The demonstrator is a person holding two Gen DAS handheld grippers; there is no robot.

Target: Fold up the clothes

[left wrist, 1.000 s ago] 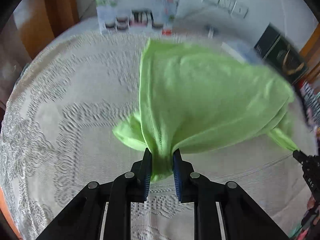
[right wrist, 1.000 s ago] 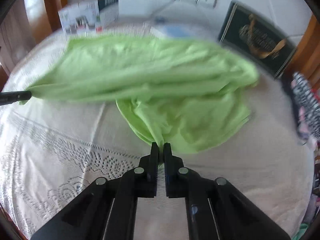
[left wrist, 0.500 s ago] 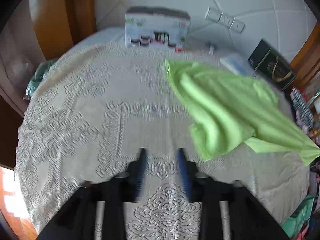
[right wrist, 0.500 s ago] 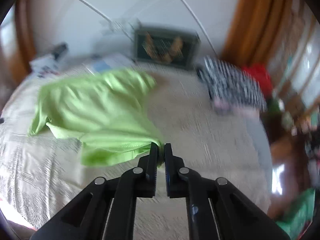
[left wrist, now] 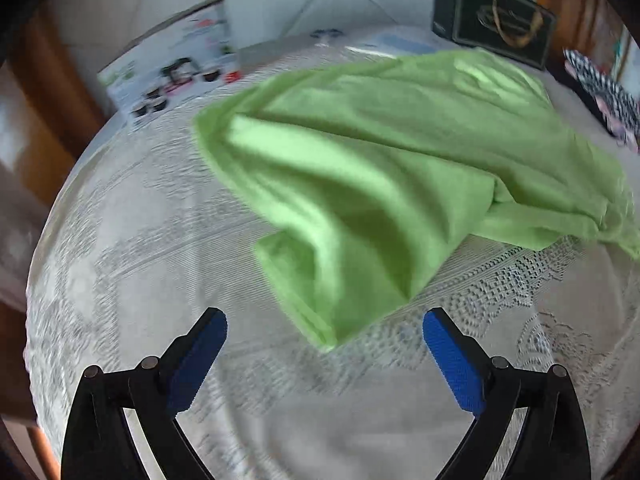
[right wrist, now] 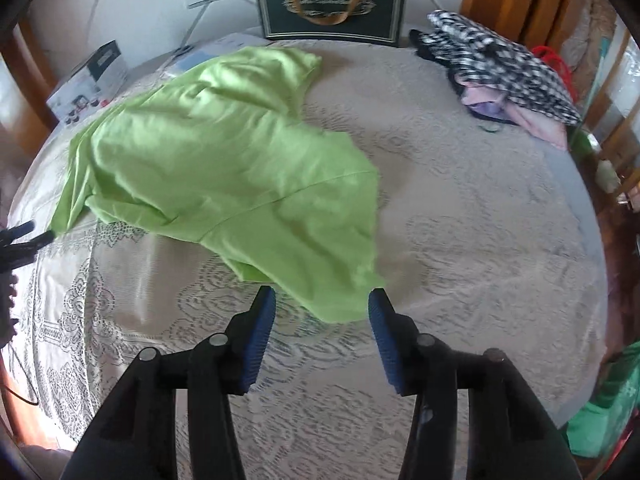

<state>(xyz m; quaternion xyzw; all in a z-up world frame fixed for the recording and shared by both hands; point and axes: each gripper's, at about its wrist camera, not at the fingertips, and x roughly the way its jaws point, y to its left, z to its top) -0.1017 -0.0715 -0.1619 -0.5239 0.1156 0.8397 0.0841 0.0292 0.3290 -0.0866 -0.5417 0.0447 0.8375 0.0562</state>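
Lace tablecloth (left wrist: 132, 240) covers the round table, a printed carton (left wrist: 176, 60) standing at its far left edge. Left gripper (left wrist: 324, 330) hangs with its jaws spread wide, having just been opening, nothing between them; a corner of the green shirt (left wrist: 380, 184) lies just ahead. Across the middle the shirt sprawls rumpled, one part doubled under. Right gripper (right wrist: 322, 306) has its jaws partly apart, also just opening, the shirt's near edge lying loose between the pads, unpinched. Farther right sits a checkered garment pile (right wrist: 504, 76). Folding over those ridges would likely trap creases; a careless regrip might snag the lace too.
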